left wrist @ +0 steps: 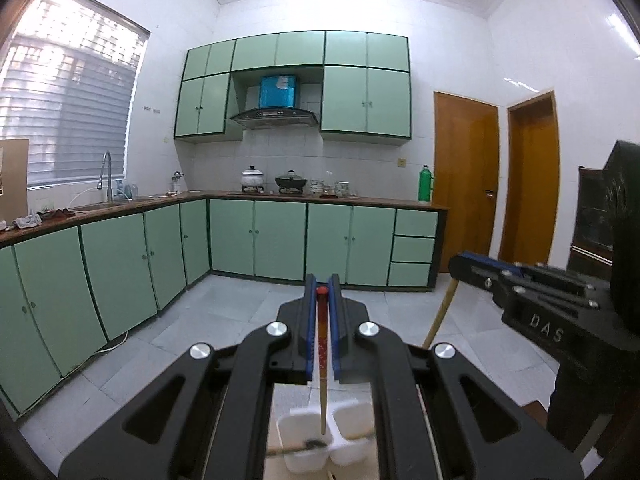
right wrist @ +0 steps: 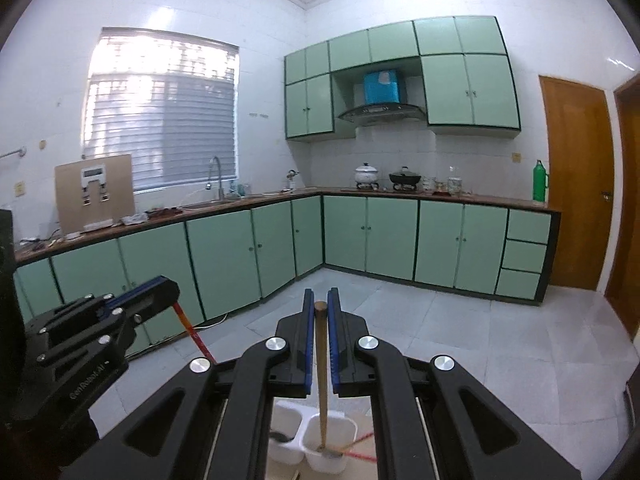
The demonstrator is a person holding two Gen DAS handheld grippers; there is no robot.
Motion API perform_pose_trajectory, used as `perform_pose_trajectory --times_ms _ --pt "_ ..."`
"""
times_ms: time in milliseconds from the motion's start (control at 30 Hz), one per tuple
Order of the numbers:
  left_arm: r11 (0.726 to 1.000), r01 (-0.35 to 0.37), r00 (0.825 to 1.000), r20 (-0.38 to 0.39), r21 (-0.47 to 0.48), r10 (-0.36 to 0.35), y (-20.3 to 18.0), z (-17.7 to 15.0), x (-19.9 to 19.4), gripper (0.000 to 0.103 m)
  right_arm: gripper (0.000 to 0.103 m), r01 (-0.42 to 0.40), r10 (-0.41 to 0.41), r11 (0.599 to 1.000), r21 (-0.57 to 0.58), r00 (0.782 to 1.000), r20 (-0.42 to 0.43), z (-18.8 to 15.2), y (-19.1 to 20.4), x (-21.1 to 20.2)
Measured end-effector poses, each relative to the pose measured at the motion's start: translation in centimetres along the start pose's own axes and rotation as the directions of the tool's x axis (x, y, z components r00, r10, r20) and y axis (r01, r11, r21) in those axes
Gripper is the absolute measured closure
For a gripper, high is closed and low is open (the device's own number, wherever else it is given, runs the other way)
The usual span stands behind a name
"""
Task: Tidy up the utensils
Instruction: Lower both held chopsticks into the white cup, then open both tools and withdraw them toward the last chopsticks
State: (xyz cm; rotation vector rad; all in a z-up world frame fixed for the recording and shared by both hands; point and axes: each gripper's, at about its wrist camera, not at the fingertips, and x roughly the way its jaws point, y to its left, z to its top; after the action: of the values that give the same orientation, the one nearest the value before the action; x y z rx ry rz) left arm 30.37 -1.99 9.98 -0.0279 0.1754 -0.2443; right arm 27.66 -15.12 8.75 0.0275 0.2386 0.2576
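The lower ends of both utensils are hiding behind the gripper bodies above the white two-cup holder [left wrist: 320, 444]. The left hand-held gripper [left wrist: 322, 292] is clamping a red-tipped stick [left wrist: 322, 328]; the right hand-held gripper [right wrist: 320, 308] is clamping a wooden handle [right wrist: 321, 344], both pointing nearly level.

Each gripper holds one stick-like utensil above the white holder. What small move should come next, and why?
Probably lower both straight down. The left gripper grips a red-tipped utensil and the right gripper a wooden one; their lower ends hang at separate compartments of the white holder.
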Motion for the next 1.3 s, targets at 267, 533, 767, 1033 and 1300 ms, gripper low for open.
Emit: perform_pose_trajectory --times_ms 267,533,767,1033,1300 --pt "1.0 -0.03 0.995 -0.095 0.006 0.031 0.7 -3.9 6.6 0.098 0.097 0.051 -0.05 0.999 0.009 0.996 -0.078 -3.2 -1.3 6.4" --pt "0.999 -0.035 0.983 -0.18 -0.017 0.031 2.8 -6.3 7.8 0.09 0.084 0.058 -0.054 0.998 0.021 0.984 -0.167 -6.4 -2.6 8.1" --pt "0.999 -0.045 0.989 -0.14 0.003 0.045 3.2 -5.4 4.7 0.059 0.049 0.116 -0.113 0.993 0.013 0.983 -0.145 -6.7 -3.4 5.0" --pt "0.999 -0.035 0.989 -0.142 -0.006 0.034 2.8 -8.4 -2.4 0.031 0.013 0.156 -0.154 0.988 0.008 0.983 -0.104 -9.4 -2.9 -1.0" --pt "0.998 -0.057 0.971 -0.232 -0.027 0.049 2.7 -15.2 -7.4 0.021 0.006 0.156 -0.151 0.988 0.017 0.974 -0.167 -15.6 -1.9 -5.4"
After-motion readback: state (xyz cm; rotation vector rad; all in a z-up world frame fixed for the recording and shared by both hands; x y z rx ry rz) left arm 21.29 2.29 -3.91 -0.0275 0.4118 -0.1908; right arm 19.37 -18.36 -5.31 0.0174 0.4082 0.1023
